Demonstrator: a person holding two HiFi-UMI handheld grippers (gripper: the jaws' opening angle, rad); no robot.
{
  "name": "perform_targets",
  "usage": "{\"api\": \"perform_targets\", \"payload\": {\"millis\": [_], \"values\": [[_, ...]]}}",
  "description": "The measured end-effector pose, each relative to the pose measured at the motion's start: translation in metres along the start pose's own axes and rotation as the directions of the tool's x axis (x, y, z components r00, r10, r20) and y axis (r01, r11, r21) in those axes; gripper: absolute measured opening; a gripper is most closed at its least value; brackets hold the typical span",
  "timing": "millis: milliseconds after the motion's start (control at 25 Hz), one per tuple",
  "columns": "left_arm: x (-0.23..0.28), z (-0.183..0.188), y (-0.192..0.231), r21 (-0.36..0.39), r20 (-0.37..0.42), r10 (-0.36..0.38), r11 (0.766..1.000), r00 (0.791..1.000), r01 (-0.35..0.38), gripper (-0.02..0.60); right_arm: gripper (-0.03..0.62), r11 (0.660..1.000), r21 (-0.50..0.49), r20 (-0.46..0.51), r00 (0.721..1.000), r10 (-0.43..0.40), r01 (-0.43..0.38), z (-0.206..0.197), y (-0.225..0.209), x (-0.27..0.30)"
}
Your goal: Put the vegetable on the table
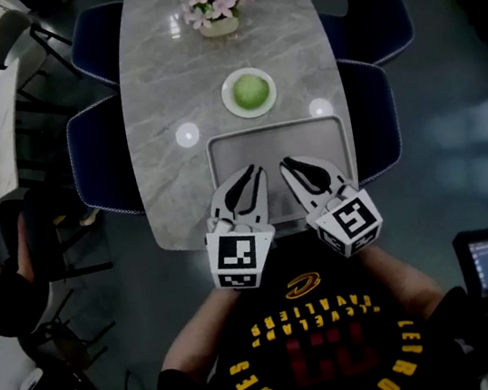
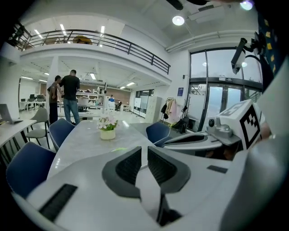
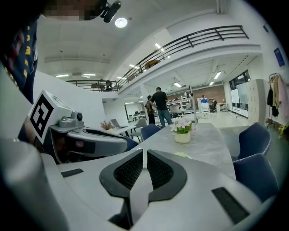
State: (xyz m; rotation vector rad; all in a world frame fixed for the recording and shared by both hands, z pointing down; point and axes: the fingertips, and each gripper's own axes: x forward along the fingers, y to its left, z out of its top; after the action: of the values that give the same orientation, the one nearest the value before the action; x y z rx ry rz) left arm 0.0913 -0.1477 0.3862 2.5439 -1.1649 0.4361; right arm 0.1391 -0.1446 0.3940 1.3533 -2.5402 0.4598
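Left gripper (image 1: 251, 175) and right gripper (image 1: 290, 166) hover, fingers closed, empty. Open wide before reaching the far round green vegetable (image 1: 249, 90).

Empty left gripper (image 2: 144, 151), fingers (image 2: 128, 167) nearly together, before a grey table (image 2: 81, 140) with a flower pot (image 2: 107, 131)

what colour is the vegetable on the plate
Pale green: the round vegetable sits on a white plate. It shows best in the head view.
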Motion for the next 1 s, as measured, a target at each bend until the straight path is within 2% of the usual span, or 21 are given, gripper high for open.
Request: {"api": "perform_targets", "payload": {"millis": [120,280,520,880,1000], "values": [[-0.013,0.006,0.010,0.030,0.035,-0.015,0.999,0.999,0.013,0.044,0.036,0.999,-0.032,0.013,1.000,-0.024,0.024,0.006,0.015,0.002],[-0.030,0.008,0.008,0.036,0.052,-0.071,0.997,0.996,0.069,0.044,0.037,0.995,-0.034,0.008,0.995,-0.097,0.098,0.017,0.028,-0.008],[-0.047,-0.005,0.002,0.048,0.033,-0.149,0.988,0.988,0.147,0.044,0.037,0.990,-0.039,0.027,0.990,-0.136,0.137,0.012,0.051,-0.012],[-0.065,-0.005,0.006,0.088,0.032,-0.200,0.976,0.979,0.197,0.044,0.035,0.982,-0.015,0.068,0.980,-0.189,0.190,0.012,0.070,-0.018],[-0.069,-0.007,0.006,0.097,0.028,-0.216,0.972,0.976,0.212,0.044,0.035,0.977,0.005,0.055,0.975,-0.215,0.215,0.011,0.074,-0.020]]}}
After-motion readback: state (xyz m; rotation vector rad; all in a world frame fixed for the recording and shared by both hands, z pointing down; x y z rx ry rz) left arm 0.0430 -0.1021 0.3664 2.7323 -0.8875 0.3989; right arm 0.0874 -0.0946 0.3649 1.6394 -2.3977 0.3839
